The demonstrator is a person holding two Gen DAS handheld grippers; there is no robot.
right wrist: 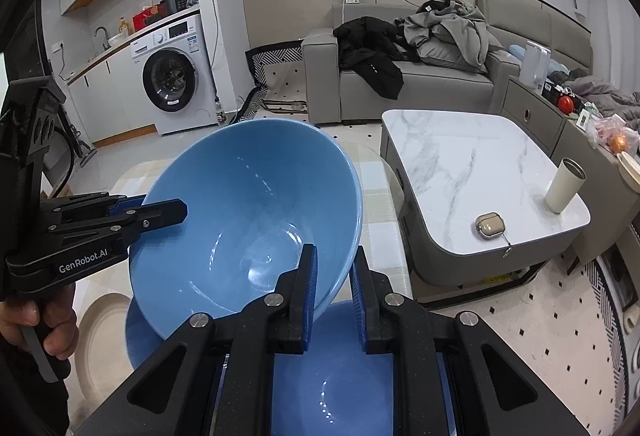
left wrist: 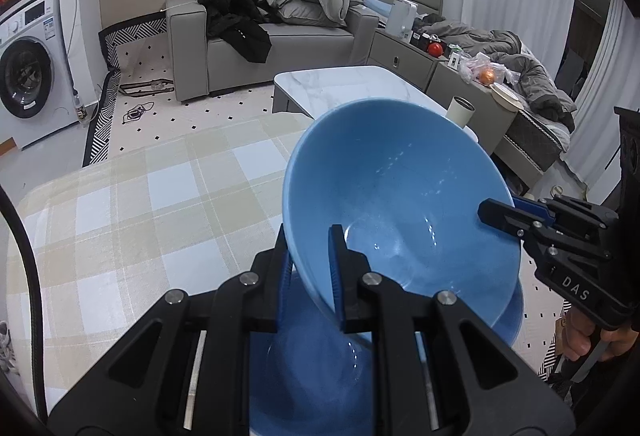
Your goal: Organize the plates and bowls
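Note:
A light blue bowl (left wrist: pixel 400 176) (right wrist: pixel 256 196) hangs tilted above the table, held from both sides. My left gripper (left wrist: pixel 310 268) is shut on its near rim, one finger inside and one outside. In the right wrist view the left gripper (right wrist: pixel 176 212) comes in from the left. My right gripper (right wrist: pixel 334 276) is shut on the opposite rim and enters from the right in the left wrist view (left wrist: pixel 494 214). Directly below lies a second, darker blue bowl (left wrist: pixel 320 376) (right wrist: pixel 340 376). A beige plate (right wrist: pixel 100 336) lies beside it.
The dishes sit on a table with a checked cloth (left wrist: pixel 140 216). A marble coffee table (right wrist: pixel 472 164) stands to the right with a cream cup (right wrist: pixel 564 186) and an earbud case (right wrist: pixel 490 226). A grey sofa (left wrist: pixel 280 36) and a washing machine (right wrist: pixel 172 76) stand beyond.

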